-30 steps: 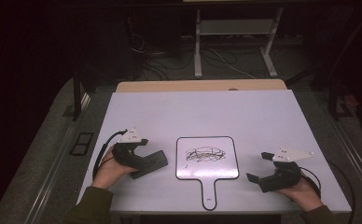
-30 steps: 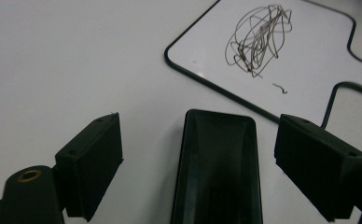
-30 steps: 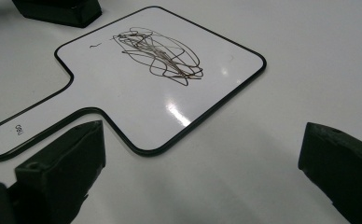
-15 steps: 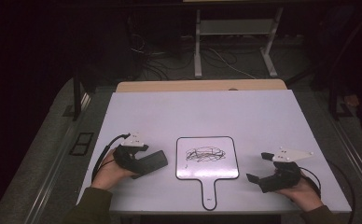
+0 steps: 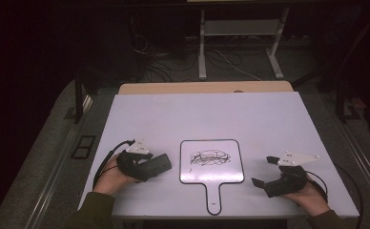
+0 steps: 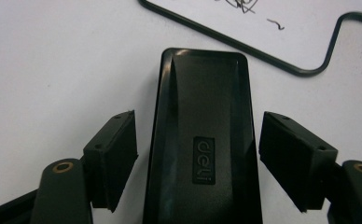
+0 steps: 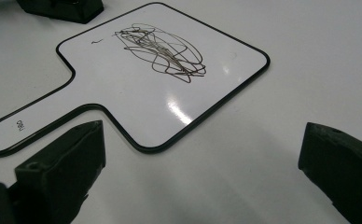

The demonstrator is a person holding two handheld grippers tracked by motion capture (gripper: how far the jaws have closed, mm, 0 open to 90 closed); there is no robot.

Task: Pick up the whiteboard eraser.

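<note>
Working from the table down: it is white and carries a small handled whiteboard near your edge, lying flat with its handle pointing toward you and a black scribble across its middle. Just left of the board, apart from its rim, lies the black eraser, and your left gripper is set around it.

In the left gripper view the eraser sits lengthwise between the two jaws, its branded back up. Both pads stand off its sides with a sliver of table showing on each, so that gripper is spread and not yet clamping. Your right gripper rests on the table to the right of the board, well apart from it, jaws wide and holding nothing; its own view looks across the board and the scribble.

You appear to be at the pick-up step: taking the eraser so the scribble can be wiped off. The next move calls for squeezing the left jaws evenly onto the eraser's long sides, keeping it centred so it does not twist, then lifting it and carrying it right over the board's rim. The board is loose on the table, so it may slide under the wipe; your right gripper is well placed to pin the handle.
</note>
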